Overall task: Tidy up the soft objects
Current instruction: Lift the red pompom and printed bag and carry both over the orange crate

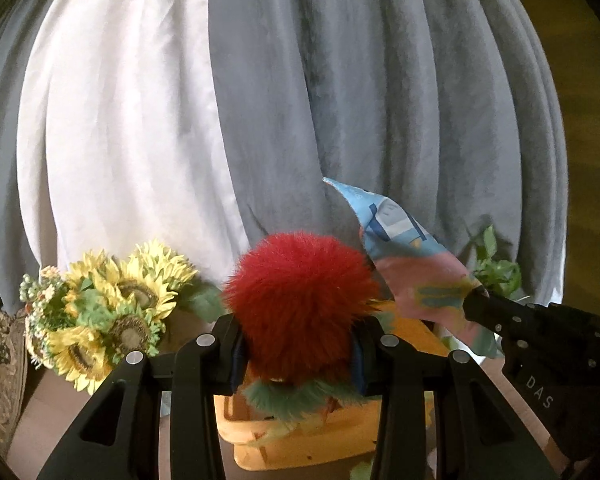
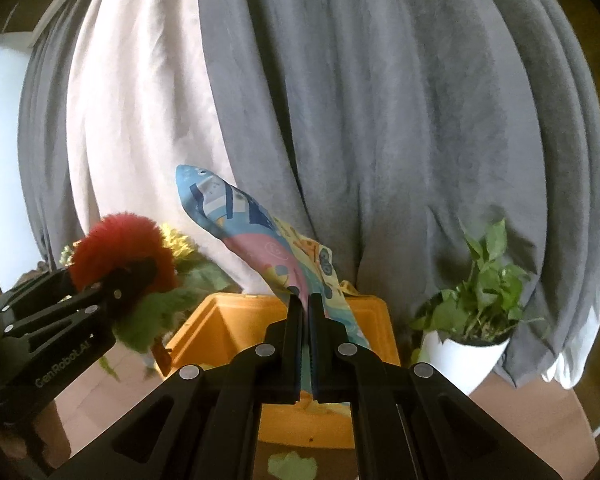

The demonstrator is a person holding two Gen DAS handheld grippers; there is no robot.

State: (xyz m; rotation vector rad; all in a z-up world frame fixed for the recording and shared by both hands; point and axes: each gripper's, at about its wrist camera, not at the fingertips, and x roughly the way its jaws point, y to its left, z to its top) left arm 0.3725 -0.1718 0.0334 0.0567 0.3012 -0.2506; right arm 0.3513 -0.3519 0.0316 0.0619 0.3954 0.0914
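Your left gripper [image 1: 300, 354] is clamped on the red pom [image 1: 300, 304], green fluff under it, held above the orange bin [image 1: 300, 436]. Your right gripper [image 2: 305, 312] is closed tight on the printed cloth [image 2: 260, 240], which sticks up over the bin's far rim. Left of the bin: sunflowers [image 1: 112, 304]. Right of it: potted plant [image 2: 476, 300]. Behind the bin: grey curtain [image 1: 380, 100].

Both hand-held grippers [image 1: 298, 354] [image 2: 305, 312] clamped, side by side

A crate [image 2: 220, 320] sits low in the frame's centre, curtains [image 2: 380, 120] behind it, potted plant [image 2: 466, 348] lower right, sunflowers [image 1: 112, 308] lower left.
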